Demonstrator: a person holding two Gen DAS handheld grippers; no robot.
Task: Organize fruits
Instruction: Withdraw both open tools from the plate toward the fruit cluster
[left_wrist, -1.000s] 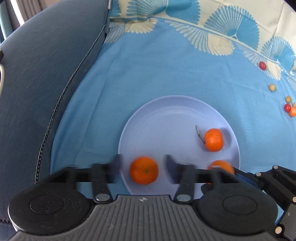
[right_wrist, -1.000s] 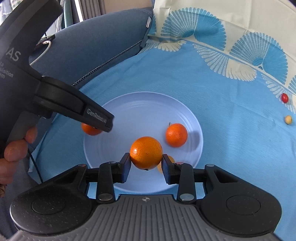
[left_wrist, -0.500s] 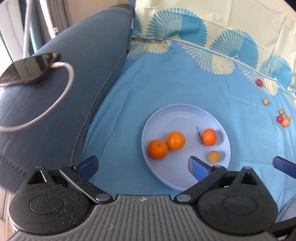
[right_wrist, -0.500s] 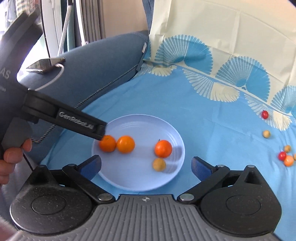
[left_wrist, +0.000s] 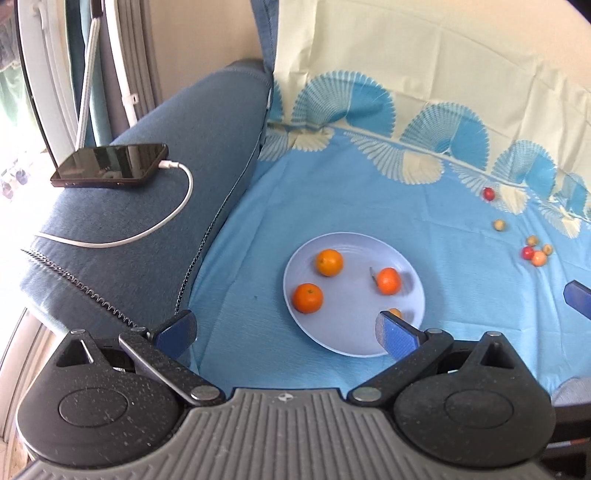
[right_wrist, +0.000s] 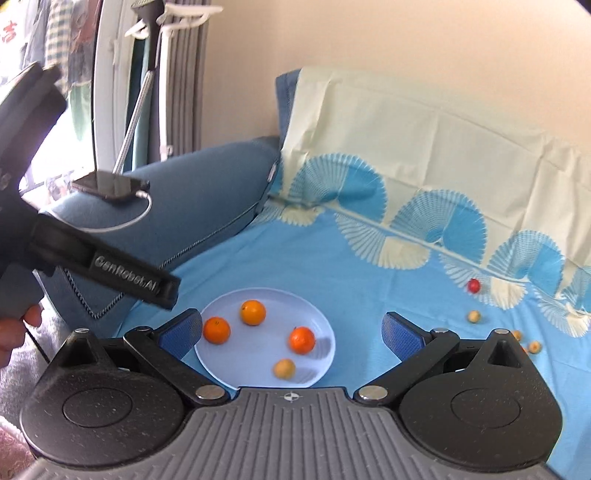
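A pale blue plate (left_wrist: 351, 339) lies on the blue cloth; it also shows in the right wrist view (right_wrist: 229, 365). On it are three oranges (left_wrist: 329, 262) (left_wrist: 307, 297) (left_wrist: 388, 280) and a small yellow fruit (right_wrist: 284, 368), half hidden behind a fingertip in the left wrist view. My left gripper (left_wrist: 284, 332) is open and empty, held high above the plate's near edge. My right gripper (right_wrist: 291, 332) is open and empty, also well above the plate. Several small red and yellow fruits (left_wrist: 532, 253) lie on the cloth at the right.
A blue sofa armrest (left_wrist: 155, 206) stands at the left with a phone (left_wrist: 110, 170) and its white cable on top. A cream patterned sheet covers the sofa back (left_wrist: 443, 81). A red fruit (right_wrist: 473, 285) lies apart near the pattern's edge.
Both grippers have let go of their oranges, opened wide and pulled back and up from the plate. The two oranges now lie on the plate's left side.
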